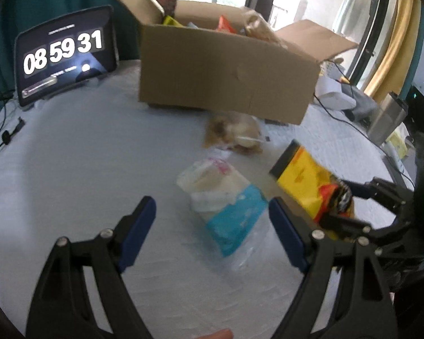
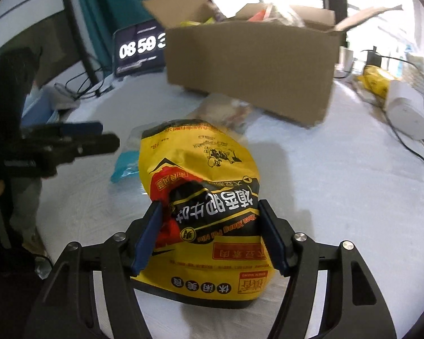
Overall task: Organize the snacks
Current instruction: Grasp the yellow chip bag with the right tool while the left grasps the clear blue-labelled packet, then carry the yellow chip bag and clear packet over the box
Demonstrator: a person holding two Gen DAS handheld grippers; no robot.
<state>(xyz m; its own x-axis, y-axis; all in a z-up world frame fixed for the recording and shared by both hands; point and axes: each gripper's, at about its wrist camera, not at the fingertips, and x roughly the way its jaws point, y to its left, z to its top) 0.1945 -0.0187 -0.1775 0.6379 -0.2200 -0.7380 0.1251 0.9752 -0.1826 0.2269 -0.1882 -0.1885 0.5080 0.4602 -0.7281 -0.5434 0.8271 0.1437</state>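
Right gripper (image 2: pixel 209 234): both blue pads press into the sides of the yellow snack bag (image 2: pixel 203 197), which bulges and creases between them; the jaws are closed on the bag at a fairly wide spread. The bag extends forward beyond the fingertips, its far end above the white table cover (image 2: pixel 339 183).

Left gripper (image 1: pixel 212 226): jaws stand wide apart, nothing gripped. The blue-and-white packet (image 1: pixel 226 206) lies on the cover between and just ahead of the fingertips, nearer the right-hand finger; contact with that finger cannot be told.

Ahead of both grippers stands the open cardboard box (image 1: pixel 229 76), several snack packs showing above its rim. A tan clear-wrapped pack (image 1: pixel 234 135) lies on the cover just in front of the box, beyond the packet.

A tablet (image 1: pixel 65 53) showing a clock stands left of the box
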